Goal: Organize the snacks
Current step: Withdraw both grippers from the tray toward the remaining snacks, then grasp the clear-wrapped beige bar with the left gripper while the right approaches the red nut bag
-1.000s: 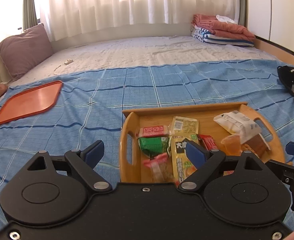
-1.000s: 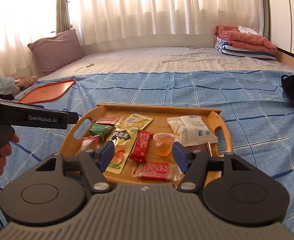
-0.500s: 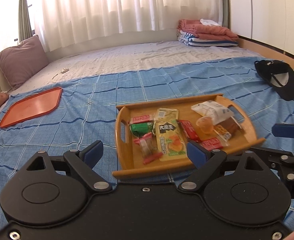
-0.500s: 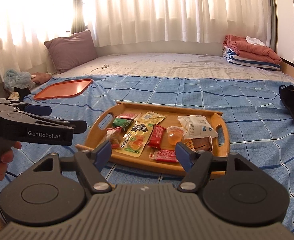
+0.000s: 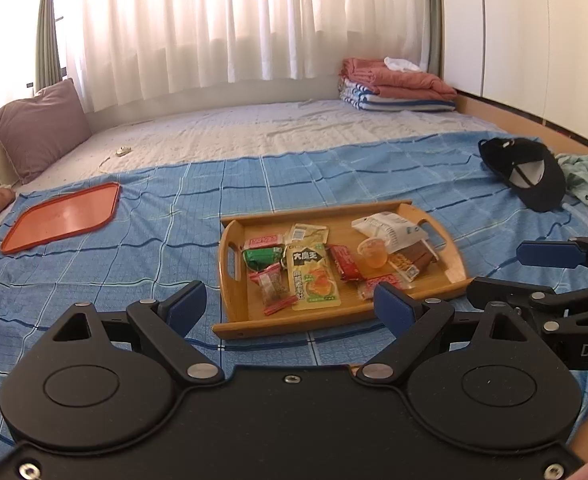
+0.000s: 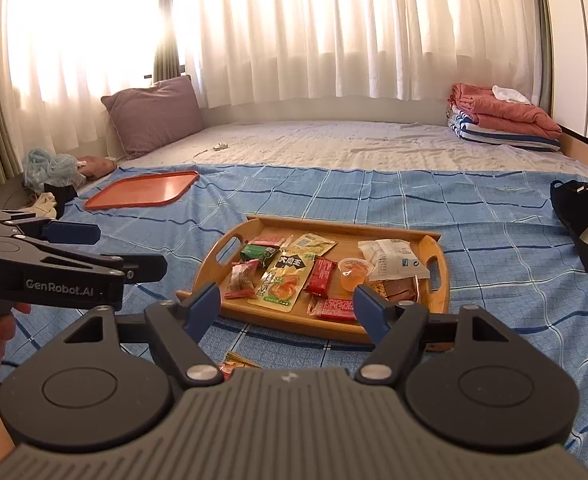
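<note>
blue checked blanket point(image 5: 333, 176), orange tray point(image 5: 62, 218), purple pillow point(image 6: 156, 114).

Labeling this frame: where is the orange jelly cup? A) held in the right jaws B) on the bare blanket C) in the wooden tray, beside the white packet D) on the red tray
C: the jelly cup stands inside the wooden tray, right next to the white packet; both sets of jaws are open and hold nothing.

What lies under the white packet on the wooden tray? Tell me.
The white packet overlaps a brown-wrapped snack on the wooden tray, and its edge sits against the jelly cup. Whatever else it covers is hidden.
</note>
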`<action>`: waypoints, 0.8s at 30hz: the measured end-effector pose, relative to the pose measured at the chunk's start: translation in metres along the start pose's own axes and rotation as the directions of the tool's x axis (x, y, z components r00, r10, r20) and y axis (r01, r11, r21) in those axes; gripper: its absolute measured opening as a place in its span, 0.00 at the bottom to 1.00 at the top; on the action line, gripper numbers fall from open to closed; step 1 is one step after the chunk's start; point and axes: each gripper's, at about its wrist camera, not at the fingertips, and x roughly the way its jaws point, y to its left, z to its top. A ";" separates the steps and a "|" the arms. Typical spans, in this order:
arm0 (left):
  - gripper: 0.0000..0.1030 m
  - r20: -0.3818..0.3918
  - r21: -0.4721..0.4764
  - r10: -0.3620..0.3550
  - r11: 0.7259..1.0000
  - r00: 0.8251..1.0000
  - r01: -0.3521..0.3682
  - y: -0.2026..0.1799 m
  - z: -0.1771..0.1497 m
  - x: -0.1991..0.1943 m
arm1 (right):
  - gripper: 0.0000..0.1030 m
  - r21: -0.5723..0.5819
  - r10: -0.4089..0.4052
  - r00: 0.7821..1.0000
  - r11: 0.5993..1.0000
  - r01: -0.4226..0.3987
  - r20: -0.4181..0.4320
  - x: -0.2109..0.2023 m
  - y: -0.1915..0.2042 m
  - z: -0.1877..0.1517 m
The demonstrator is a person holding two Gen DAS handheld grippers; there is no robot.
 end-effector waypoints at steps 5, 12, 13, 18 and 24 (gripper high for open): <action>0.88 0.002 -0.004 0.003 1.000 1.000 -0.003 -0.003 -0.005 -0.019 | 0.81 -0.004 0.006 1.000 1.000 -0.006 0.017 -0.015 0.001 0.000; 0.88 0.006 -0.019 -0.006 1.000 1.000 0.006 -0.004 -0.038 -0.035 | 0.82 0.010 0.022 1.000 1.000 -0.022 0.013 -0.022 0.001 -0.013; 0.88 0.007 -0.020 -0.005 1.000 1.000 0.005 -0.005 -0.044 -0.036 | 0.82 0.016 0.023 1.000 1.000 -0.023 0.007 -0.021 0.000 -0.015; 0.88 -0.026 -0.055 -0.011 0.998 1.000 0.009 -0.004 -0.082 -0.031 | 0.82 0.042 0.038 0.999 0.998 -0.037 -0.026 -0.009 0.000 -0.029; 0.88 -0.067 -0.069 0.011 0.997 0.998 -0.015 -0.006 -0.125 -0.013 | 0.82 0.065 0.055 0.996 0.997 -0.050 -0.070 0.010 0.002 -0.040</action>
